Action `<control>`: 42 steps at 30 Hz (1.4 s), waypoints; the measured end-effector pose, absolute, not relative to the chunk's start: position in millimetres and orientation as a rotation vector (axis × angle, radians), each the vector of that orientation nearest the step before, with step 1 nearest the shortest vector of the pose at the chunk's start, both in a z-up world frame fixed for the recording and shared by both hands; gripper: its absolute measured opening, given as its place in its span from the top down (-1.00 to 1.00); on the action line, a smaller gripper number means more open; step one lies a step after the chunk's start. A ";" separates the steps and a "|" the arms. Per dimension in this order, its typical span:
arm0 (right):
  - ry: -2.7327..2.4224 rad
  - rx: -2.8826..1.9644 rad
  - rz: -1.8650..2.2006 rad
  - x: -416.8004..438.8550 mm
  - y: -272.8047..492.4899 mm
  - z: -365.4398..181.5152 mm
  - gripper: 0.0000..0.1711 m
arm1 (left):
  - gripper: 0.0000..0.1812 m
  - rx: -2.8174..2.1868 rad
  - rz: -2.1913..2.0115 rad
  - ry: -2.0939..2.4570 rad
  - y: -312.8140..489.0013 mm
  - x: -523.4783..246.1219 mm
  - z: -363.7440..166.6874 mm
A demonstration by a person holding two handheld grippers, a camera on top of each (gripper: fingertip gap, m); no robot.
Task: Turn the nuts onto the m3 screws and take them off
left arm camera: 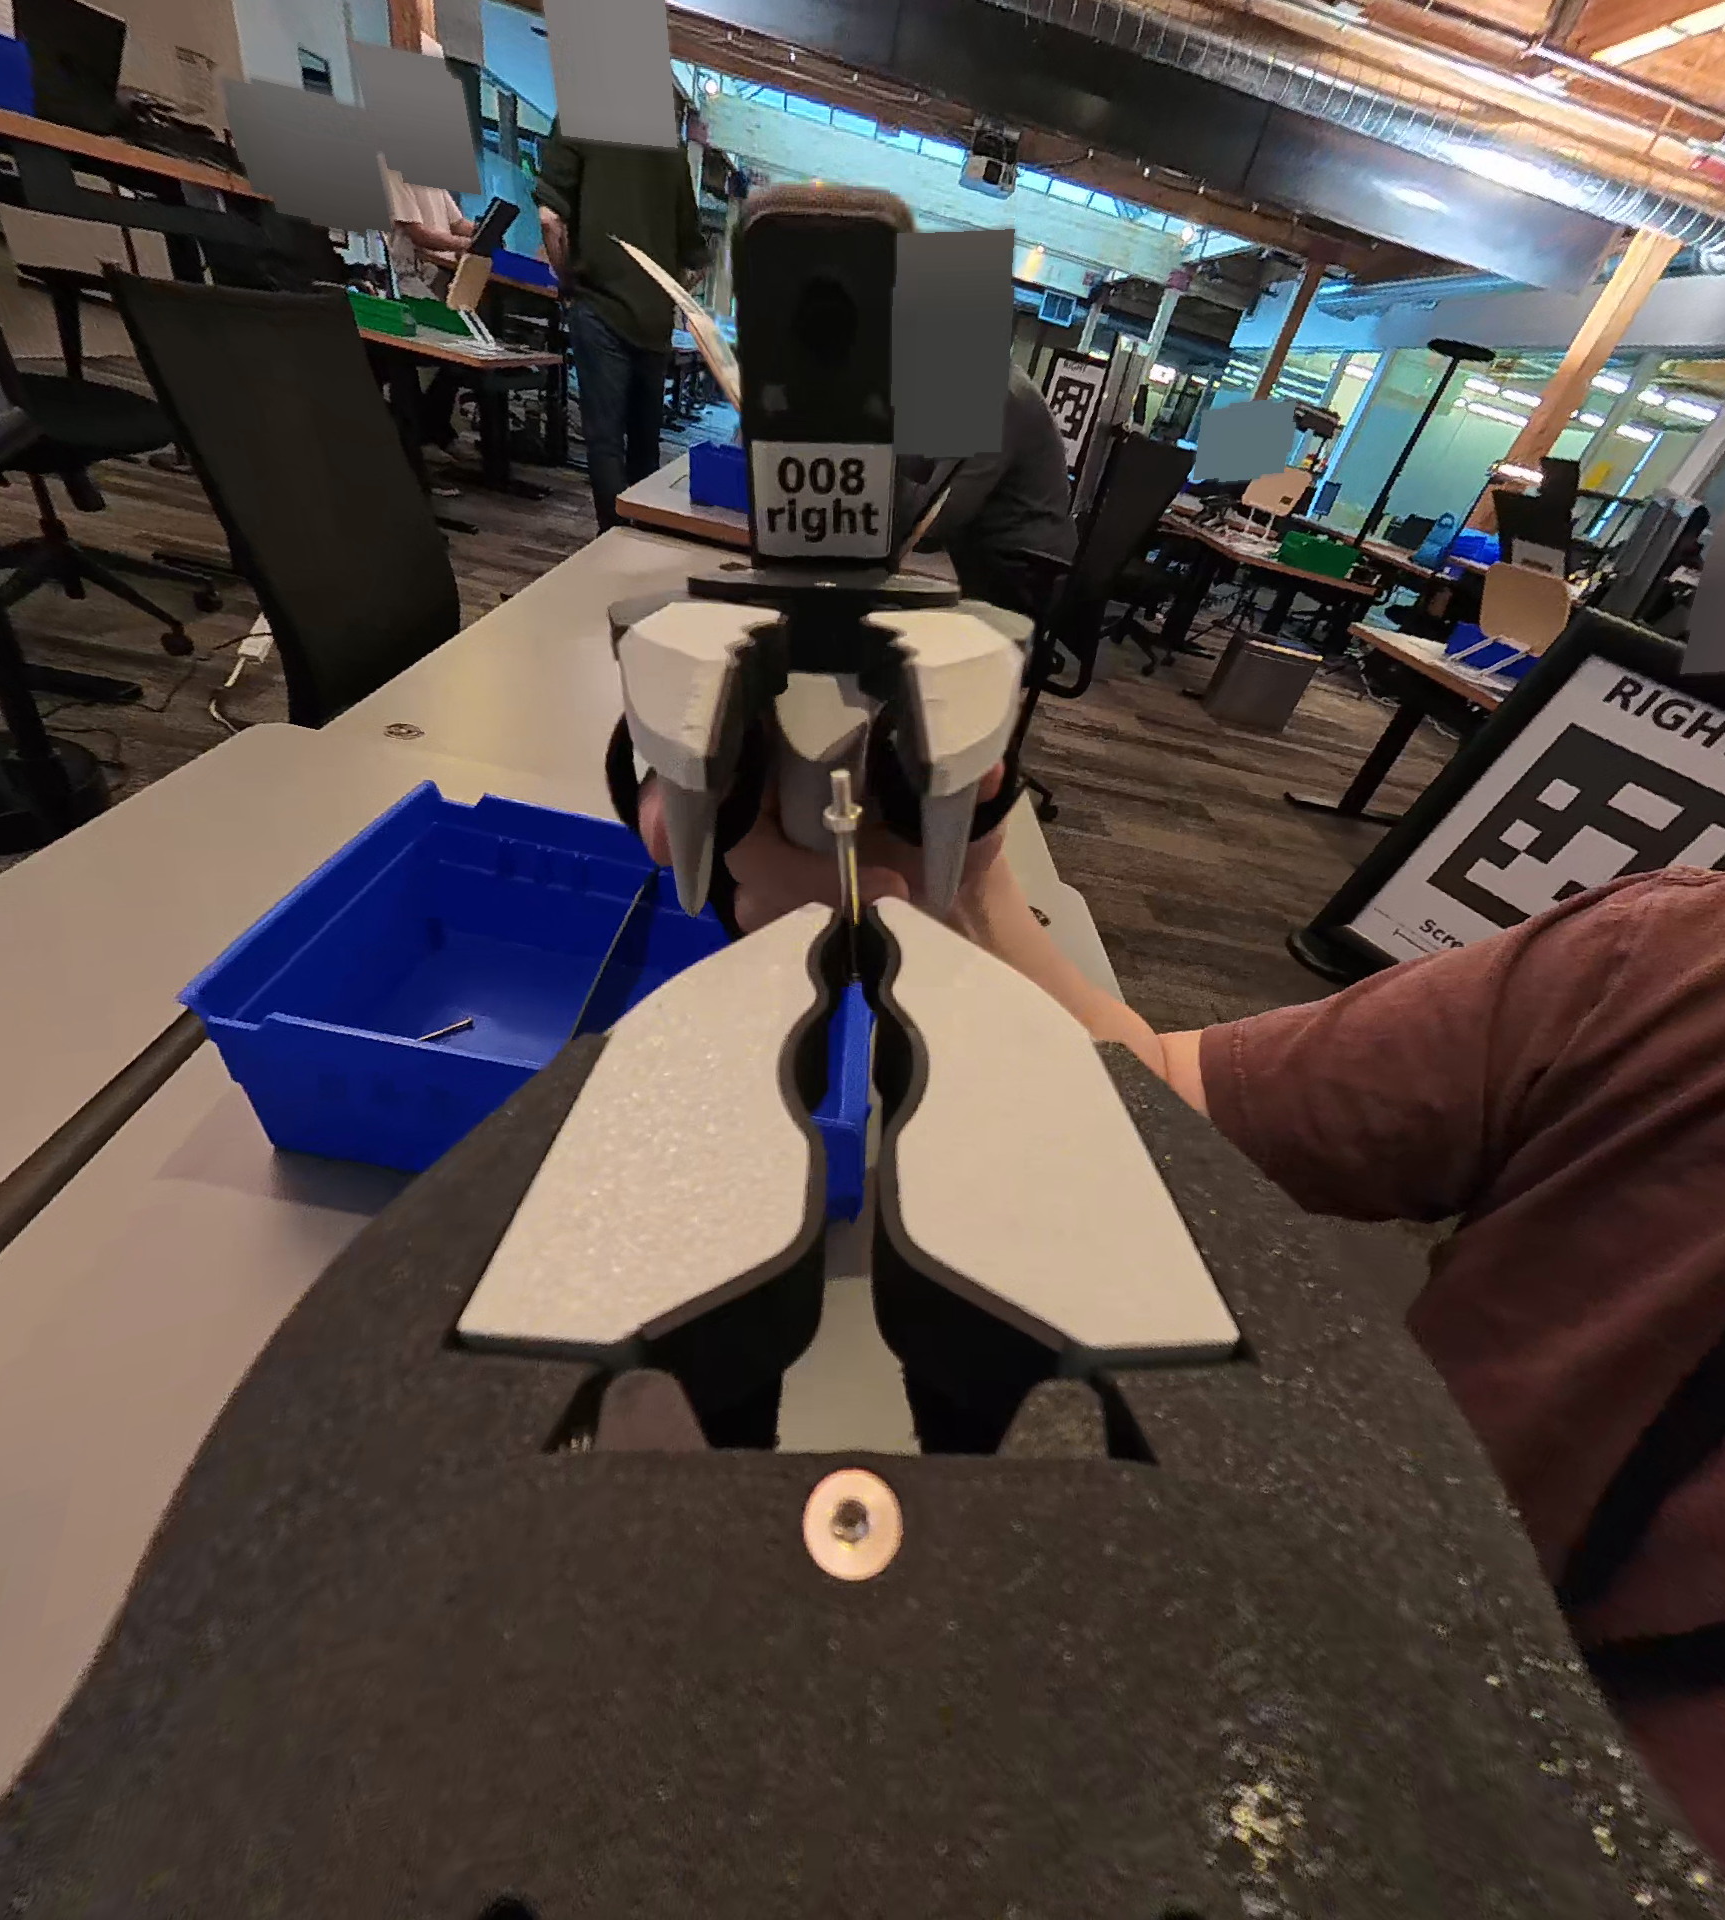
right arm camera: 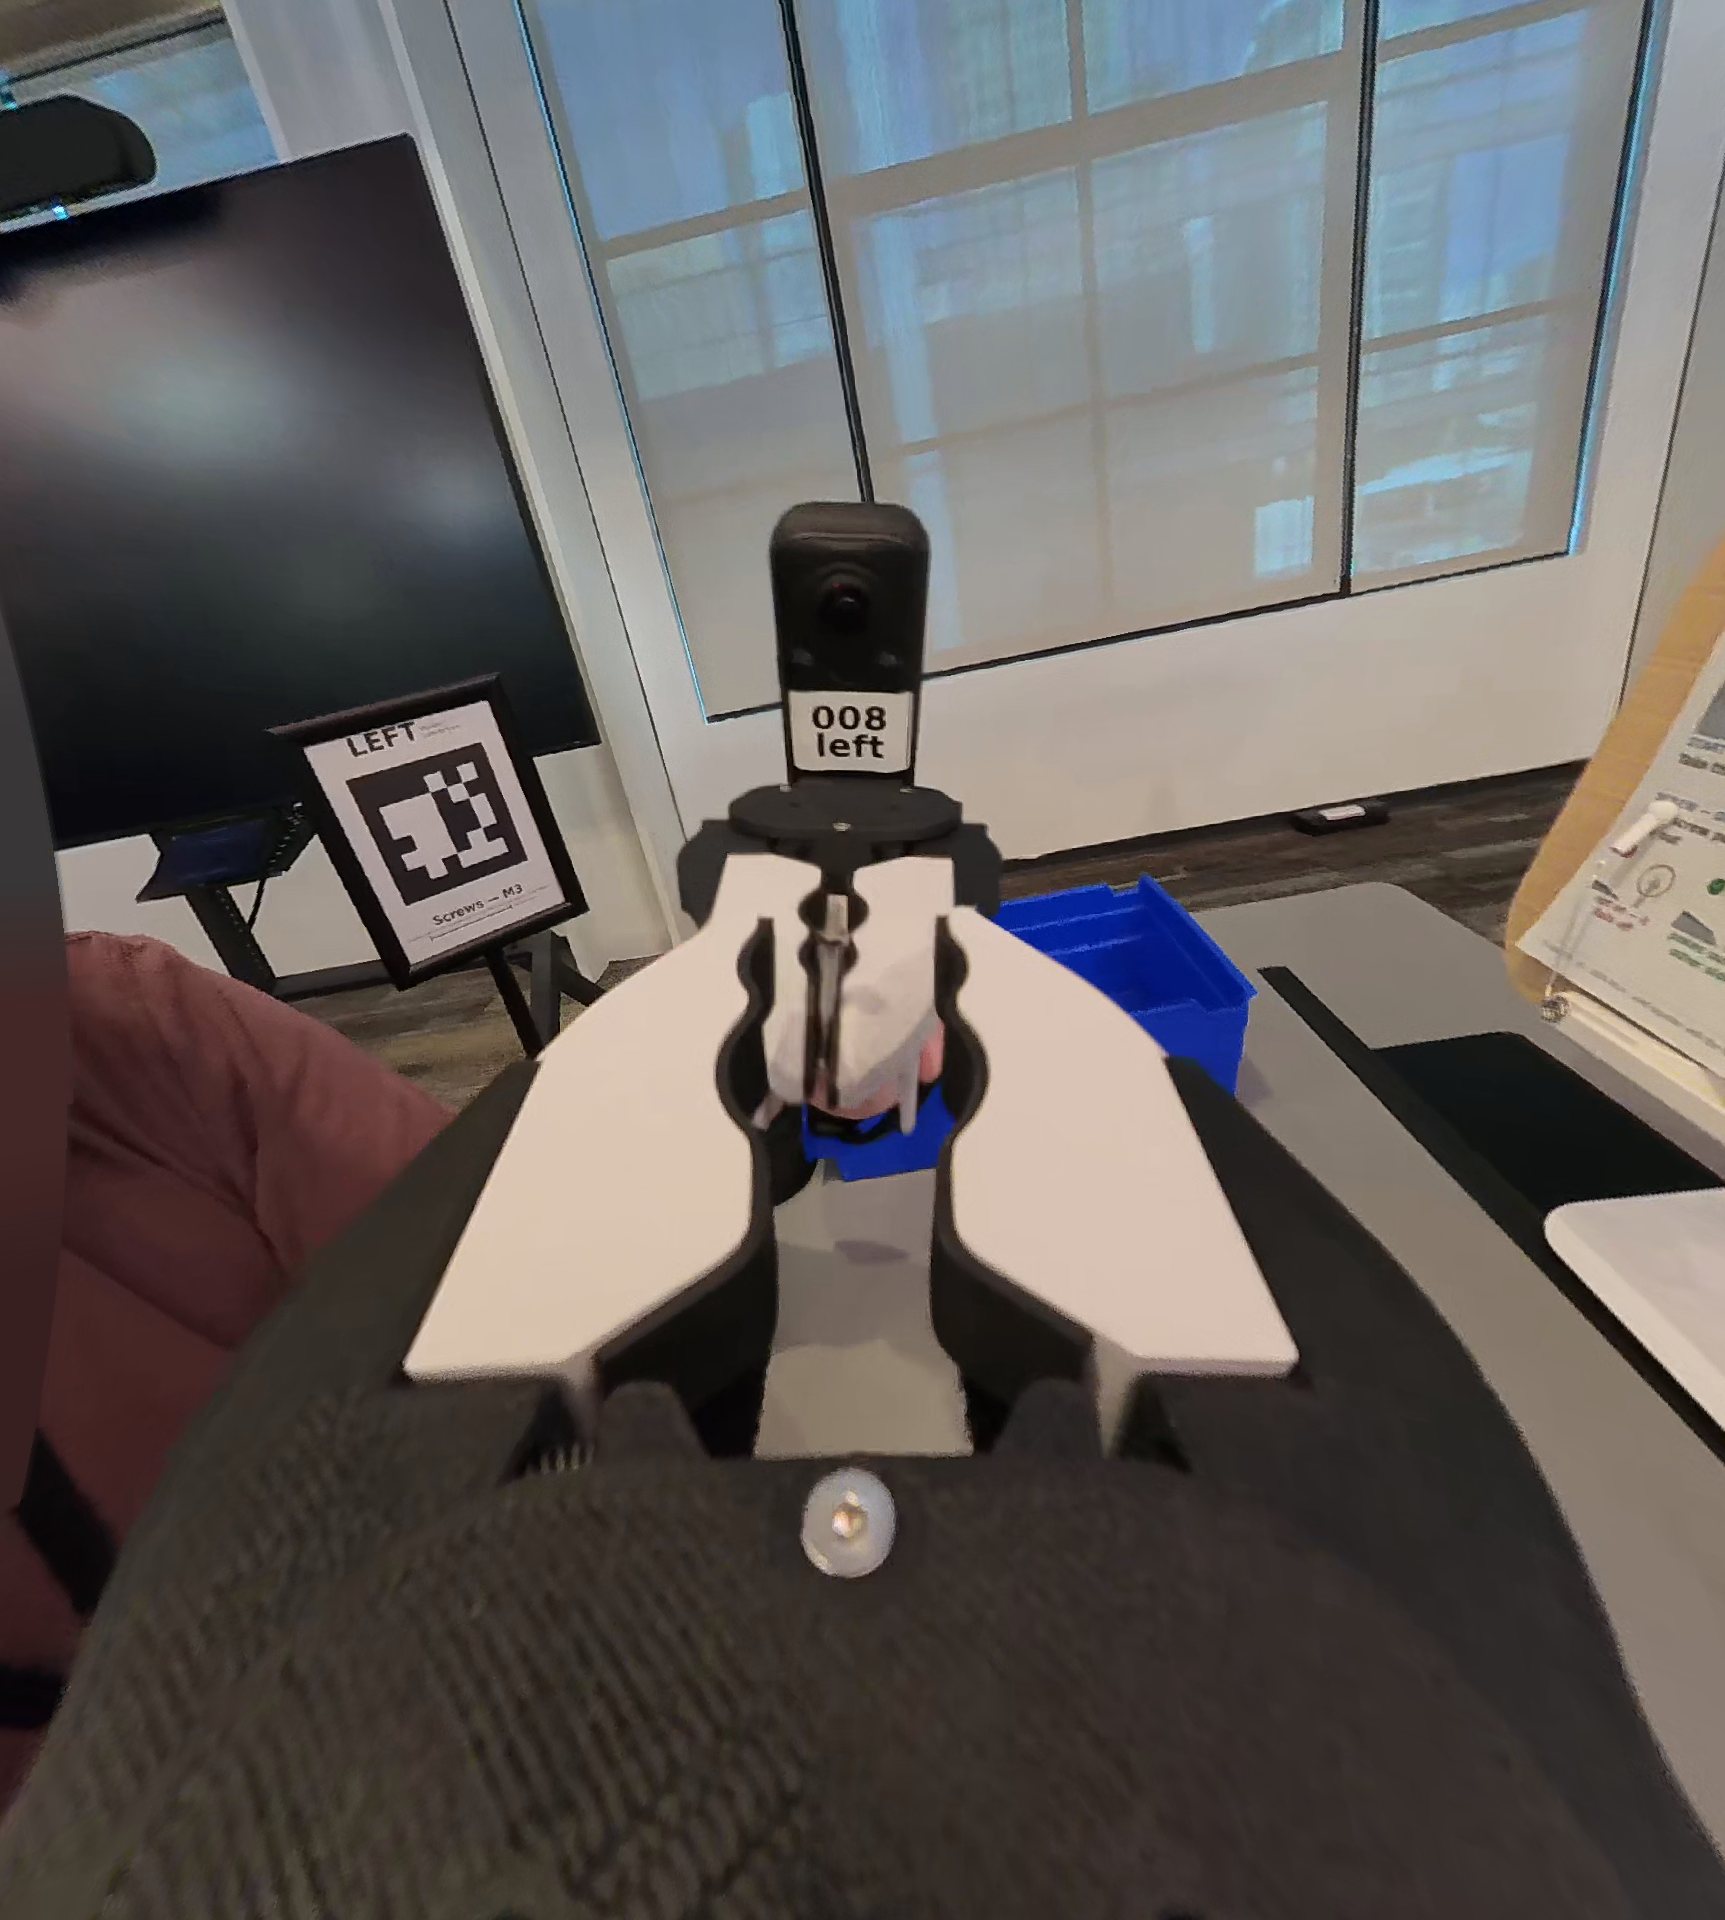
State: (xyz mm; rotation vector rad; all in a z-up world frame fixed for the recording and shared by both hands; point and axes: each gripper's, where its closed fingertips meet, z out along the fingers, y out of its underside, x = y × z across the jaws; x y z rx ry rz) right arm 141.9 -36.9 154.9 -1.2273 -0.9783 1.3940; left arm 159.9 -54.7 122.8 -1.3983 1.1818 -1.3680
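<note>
The left gripper (left arm camera: 854, 940) has its pale grey, black-edged fingers (left arm camera: 692, 1122) pressed together on the lower end of a thin silver metal screw (left arm camera: 845, 852), held in the air above the light grey surface (left arm camera: 89, 914). The screw stands nearly upright, with a small silver nut (left arm camera: 840, 821) threaded near its upper end. The right gripper (left arm camera: 822, 821), facing the left one, has its fingers (left arm camera: 692, 831) spread apart on either side of the nut, not touching it. Below and just left of both grippers, an open blue plastic bin (left arm camera: 338, 1070) sits on the surface near its edge; a second thin screw (left arm camera: 446, 1030) lies on the bin's floor.
</note>
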 end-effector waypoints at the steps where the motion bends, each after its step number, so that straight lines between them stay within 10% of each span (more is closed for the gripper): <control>1: -0.973 -1.220 1.386 138.3 -38.0 156.1 0.65 | 0.98 -1.395 -1.369 1.192 -56.4 161.6 122.3; 42: -1.048 -1.187 1.270 147.6 -53.5 163.4 0.67 | 0.97 -1.203 -1.222 1.264 -67.1 159.9 134.3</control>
